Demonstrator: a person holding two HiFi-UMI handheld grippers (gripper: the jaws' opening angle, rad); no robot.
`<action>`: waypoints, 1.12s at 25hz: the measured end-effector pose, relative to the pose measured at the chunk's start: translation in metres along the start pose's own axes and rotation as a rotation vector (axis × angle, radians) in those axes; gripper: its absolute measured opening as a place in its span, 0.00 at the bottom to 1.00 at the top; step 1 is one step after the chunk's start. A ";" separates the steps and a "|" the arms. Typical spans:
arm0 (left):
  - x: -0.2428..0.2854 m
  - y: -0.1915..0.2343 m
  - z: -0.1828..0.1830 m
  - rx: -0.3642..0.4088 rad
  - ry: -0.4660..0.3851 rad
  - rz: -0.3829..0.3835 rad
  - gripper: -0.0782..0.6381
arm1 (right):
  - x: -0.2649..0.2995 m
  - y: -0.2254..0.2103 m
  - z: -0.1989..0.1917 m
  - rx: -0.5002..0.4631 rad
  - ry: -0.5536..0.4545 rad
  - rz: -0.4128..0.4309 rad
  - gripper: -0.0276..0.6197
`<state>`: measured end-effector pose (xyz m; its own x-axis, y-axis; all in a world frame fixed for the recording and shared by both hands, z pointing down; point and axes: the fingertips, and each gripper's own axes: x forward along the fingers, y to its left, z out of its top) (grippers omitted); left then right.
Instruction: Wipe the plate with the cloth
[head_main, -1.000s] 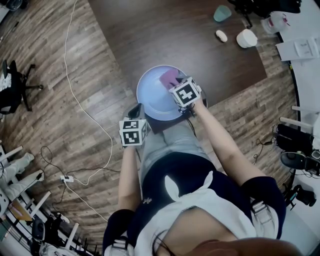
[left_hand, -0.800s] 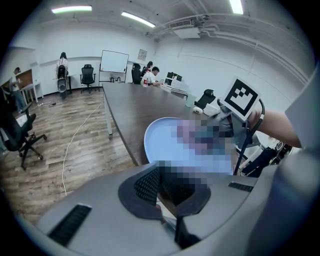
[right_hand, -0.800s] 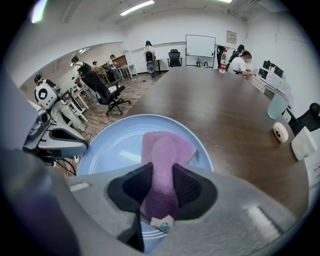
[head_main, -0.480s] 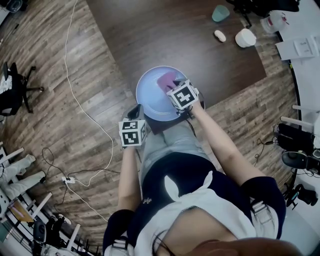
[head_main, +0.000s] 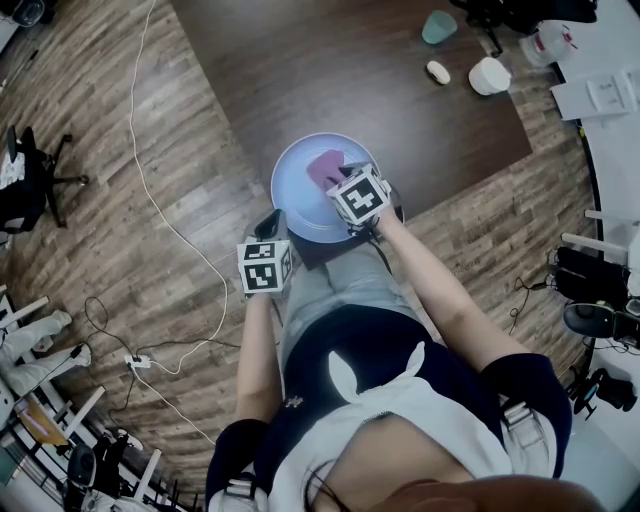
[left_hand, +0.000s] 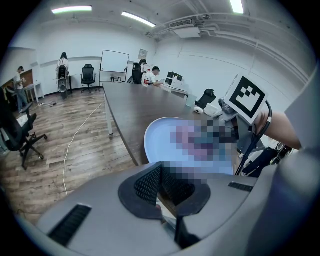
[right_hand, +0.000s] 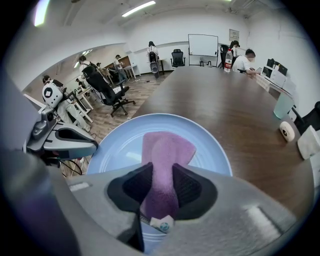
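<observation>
The plate (right_hand: 120, 145) sits very near the edge of the bench (right_hand: 220, 105), close to the person. No jaws are holding it. If the wiping pushes too hard or pulls toward the person, I think the plate could slide and fall off the bench. The plate looks smooth, so it may slip easily.

The cloth (right_hand: 167, 150) could also come loose. The right hand-held gripper (right_hand: 161, 182) pinches only one end of it, so a rough rub might tug it out. The hard jaws might then scrape the plate.

The left hand-held gripper (left_hand: 161, 187) has its jaws closed together with nothing in them. It waits just beside the plate's near rim, on the left. I cannot tell if it touches the rim. If it does not, it is not keeping the plate from sliding.

The pink cloth is squeezed between the right hand-held gripper's jaws. The rest of it reaches out past the jaws and lies on the middle of the plate. The right hand-held gripper is above the near part of the plate, tipped down toward it.
</observation>
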<state>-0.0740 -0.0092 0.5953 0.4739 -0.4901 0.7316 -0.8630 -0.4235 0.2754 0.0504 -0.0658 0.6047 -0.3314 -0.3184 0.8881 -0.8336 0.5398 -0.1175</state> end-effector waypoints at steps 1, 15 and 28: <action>0.000 0.000 0.000 0.000 0.000 0.001 0.12 | 0.000 0.001 0.000 -0.001 0.001 0.003 0.23; 0.002 0.001 0.000 0.000 0.001 0.000 0.12 | 0.005 0.020 0.001 -0.009 0.007 0.042 0.23; 0.001 0.002 -0.001 0.001 0.000 -0.005 0.12 | 0.010 0.044 0.000 -0.008 0.020 0.090 0.23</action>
<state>-0.0751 -0.0101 0.5969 0.4786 -0.4881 0.7299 -0.8604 -0.4265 0.2790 0.0102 -0.0457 0.6087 -0.3960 -0.2531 0.8827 -0.7973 0.5716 -0.1938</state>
